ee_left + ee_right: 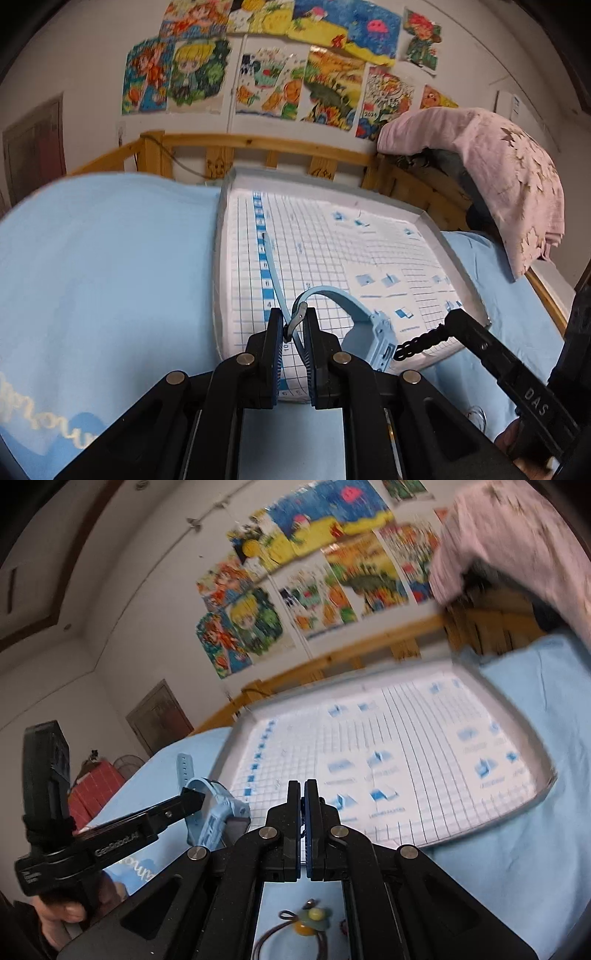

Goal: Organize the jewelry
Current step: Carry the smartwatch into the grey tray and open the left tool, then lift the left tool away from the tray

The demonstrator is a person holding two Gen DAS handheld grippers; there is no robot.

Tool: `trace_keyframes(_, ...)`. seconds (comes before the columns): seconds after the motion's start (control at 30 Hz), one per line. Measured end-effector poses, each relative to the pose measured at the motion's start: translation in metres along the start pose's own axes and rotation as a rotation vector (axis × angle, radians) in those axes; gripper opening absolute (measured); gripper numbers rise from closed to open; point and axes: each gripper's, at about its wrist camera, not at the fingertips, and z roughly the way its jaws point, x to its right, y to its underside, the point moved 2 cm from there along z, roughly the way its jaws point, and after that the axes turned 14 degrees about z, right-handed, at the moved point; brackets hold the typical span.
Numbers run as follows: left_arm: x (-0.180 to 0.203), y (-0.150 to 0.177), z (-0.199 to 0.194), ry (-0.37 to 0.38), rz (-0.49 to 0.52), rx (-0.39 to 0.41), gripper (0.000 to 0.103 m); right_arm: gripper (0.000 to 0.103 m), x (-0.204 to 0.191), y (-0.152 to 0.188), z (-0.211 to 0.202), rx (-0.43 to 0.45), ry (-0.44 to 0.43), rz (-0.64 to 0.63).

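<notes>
My left gripper [294, 328] is shut on the strap of a light blue watch [373, 332], near its buckle, and holds it over the near edge of a white grid-printed tray [221, 221]. The watch also shows in the right wrist view [218, 812], with the left gripper's fingers [192, 797] on it. My right gripper [448, 319] is shut on a black bead chain [417, 341] that hangs by the watch case. In its own view the right gripper [304, 786] has its jaws together over the tray [546, 775]; the chain is hidden there. A cord necklace with yellow and green beads [310, 919] lies on the blue sheet below it.
The tray lies on a bed with a light blue sheet [110, 258]. A wooden bed rail [258, 144] runs behind it, with a pink cloth [498, 177] draped at the right. Colourful drawings [277, 74] cover the wall.
</notes>
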Motion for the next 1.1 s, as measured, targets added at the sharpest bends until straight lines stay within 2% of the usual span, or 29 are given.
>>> trace_keyframes(0.17,-0.001,0.008,0.018,-0.041,-0.001,-0.037,0.011,0.002,0.007,0.008,0.016,0.002,0.013,-0.022)
trace_keyframes(0.27,-0.001,0.011,0.018,-0.033,-0.02,-0.041,0.013,0.002,0.013,0.012,0.028,-0.018,0.034,-0.023)
trace_keyframes(0.37,-0.002,0.012,0.018,-0.019,-0.02,-0.056,0.024,0.003,0.017,0.016,0.03,-0.03,0.057,-0.018)
trace_keyframes(0.47,-0.002,0.013,0.01,-0.016,0.001,-0.028,0.042,0.003,0.02,0.016,0.03,-0.04,0.071,-0.021)
trace_keyframes(0.53,-0.001,0.012,0.0,-0.003,0.004,0.018,0.075,0.003,0.022,0.016,0.024,-0.037,0.072,-0.017)
trace_keyframes(0.6,0.0,0.011,-0.014,-0.037,-0.001,0.064,0.09,0.004,0.023,0.015,0.016,-0.031,0.078,-0.012)
trace_keyframes(0.67,0.002,0.009,-0.029,-0.054,0.007,0.098,0.09,0.012,0.023,0.015,0.005,-0.018,0.093,-0.019)
trace_keyframes(0.73,0.001,0.009,-0.041,-0.053,0.004,0.105,0.091,0.04,0.02,0.013,-0.006,0.005,0.109,-0.03)
trace_keyframes(0.77,-0.001,0.009,-0.048,-0.054,-0.002,0.113,0.092,0.045,0.018,0.012,-0.015,0.023,0.114,-0.029)
trace_keyframes(0.83,-0.005,0.012,-0.066,-0.053,-0.017,0.14,0.101,0.054,0.013,0.008,-0.033,0.051,0.117,-0.031)
trace_keyframes(0.87,-0.007,0.015,-0.075,-0.059,-0.025,0.157,0.103,0.056,0.009,0.006,-0.041,0.06,0.122,-0.041)
trace_keyframes(0.9,-0.009,0.017,-0.089,-0.066,-0.037,0.182,0.103,0.063,0.005,0.005,-0.049,0.072,0.126,-0.054)
trace_keyframes(1.0,-0.014,0.024,-0.118,-0.104,-0.054,0.229,0.103,0.093,-0.016,0.008,-0.089,0.17,0.104,-0.131)
trace_keyframes(1.03,-0.015,0.028,-0.131,-0.127,-0.057,0.244,0.103,0.099,-0.024,0.01,-0.103,0.203,0.097,-0.16)
trace_keyframes(1.1,-0.017,0.033,-0.148,-0.142,-0.061,0.258,0.103,0.1,-0.038,0.015,-0.125,0.242,0.094,-0.215)
